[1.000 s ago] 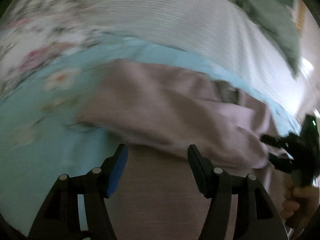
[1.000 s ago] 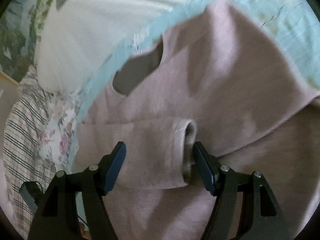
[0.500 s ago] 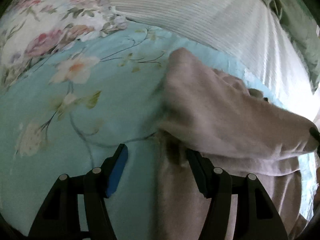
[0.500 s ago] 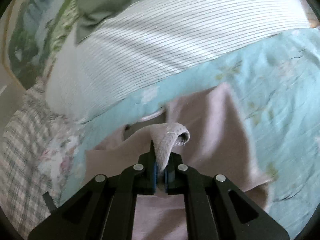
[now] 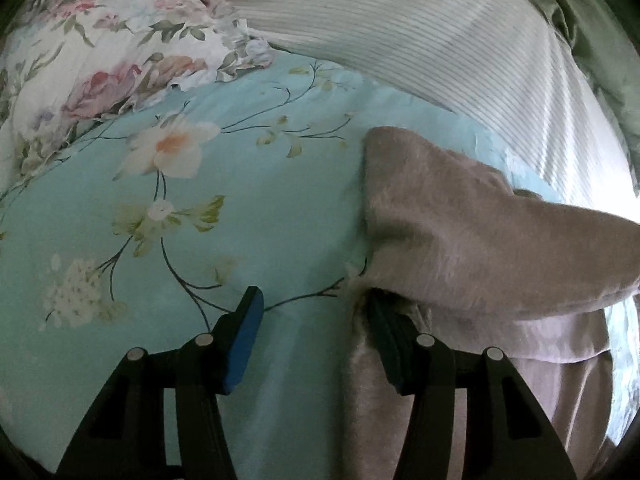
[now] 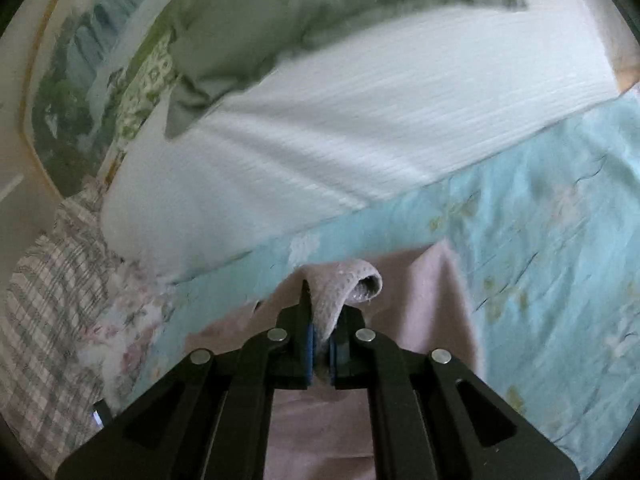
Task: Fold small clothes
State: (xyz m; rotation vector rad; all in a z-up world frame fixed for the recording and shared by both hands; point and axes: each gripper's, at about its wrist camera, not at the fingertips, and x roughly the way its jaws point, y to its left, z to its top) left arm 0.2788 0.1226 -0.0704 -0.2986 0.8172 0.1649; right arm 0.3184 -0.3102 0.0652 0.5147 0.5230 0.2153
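A dusty-pink fleece garment (image 5: 472, 232) lies on a light-blue floral bedsheet (image 5: 200, 240). In the left wrist view one part of it is lifted and stretched off to the right. My left gripper (image 5: 316, 320) is open at the garment's left edge, its right finger against the cloth, its left finger over bare sheet. In the right wrist view my right gripper (image 6: 320, 344) is shut on the garment's ribbed cuff (image 6: 340, 284) and holds it up above the rest of the pink garment (image 6: 424, 300).
A white ribbed blanket (image 5: 420, 40) lies behind the garment, with a green cloth (image 6: 280, 12) on it. A floral pillow (image 5: 100, 64) and a plaid cloth (image 6: 52, 292) lie at the side. A framed picture (image 6: 64, 92) stands behind the bed.
My right gripper closed on the cuff and lifted it, pulling the sleeve up and across. My left gripper moved left to the garment's edge and stayed open.
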